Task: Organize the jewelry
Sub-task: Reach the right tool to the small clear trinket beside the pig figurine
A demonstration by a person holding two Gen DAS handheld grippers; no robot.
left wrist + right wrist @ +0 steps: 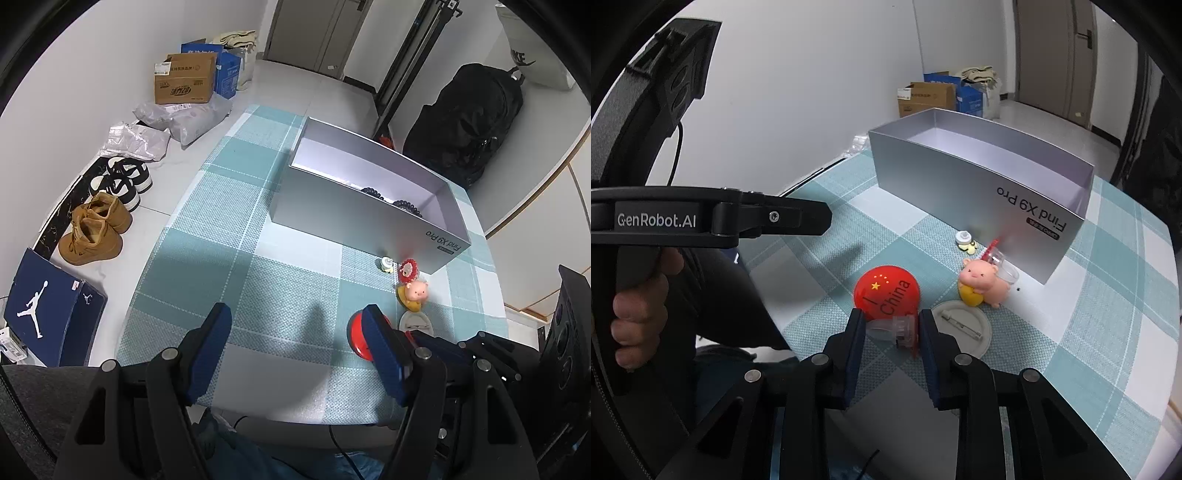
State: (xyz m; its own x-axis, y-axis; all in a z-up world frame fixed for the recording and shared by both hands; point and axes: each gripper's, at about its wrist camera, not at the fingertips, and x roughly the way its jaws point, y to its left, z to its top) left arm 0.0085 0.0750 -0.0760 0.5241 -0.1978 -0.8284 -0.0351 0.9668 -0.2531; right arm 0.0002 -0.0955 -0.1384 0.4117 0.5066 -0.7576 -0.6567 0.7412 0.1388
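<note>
A: Start at the left. What are the left tongs (297, 321) doing?

B: They hang over the checked desk (236, 236) with the jaws well apart and nothing between them. The person's hand (639, 295) grips the handle, seen from the right wrist view. Best to leave them idle; they aren't needed for this step.

A: And next along, the red badge (886, 291)?

B: It lies flat on the desk just in front of the right tongs (892, 328). Those jaws are drawn in close on either side of a small clear clip (899, 326) at the badge's near edge. The pads look to be at the clip or just short of it; I can't tell whether they press on it yet.

A: How should that grip be finished?

B: I'd judge the clip slippery and small, so squeeze squarely across it, then lift gently and check that it comes up, whether alone or with the badge.

A: To the right of that?

B: A white badge (964, 325) lying face down with its pin up, touching or nearly touching the pink pig figure (982, 280). Keep the right jaw off that pin.

A: And the goal?

B: The grey box (979, 184) stands open behind them, with dark beaded bracelets (402, 205) already inside. Carry high enough to pass over its near wall.
</note>
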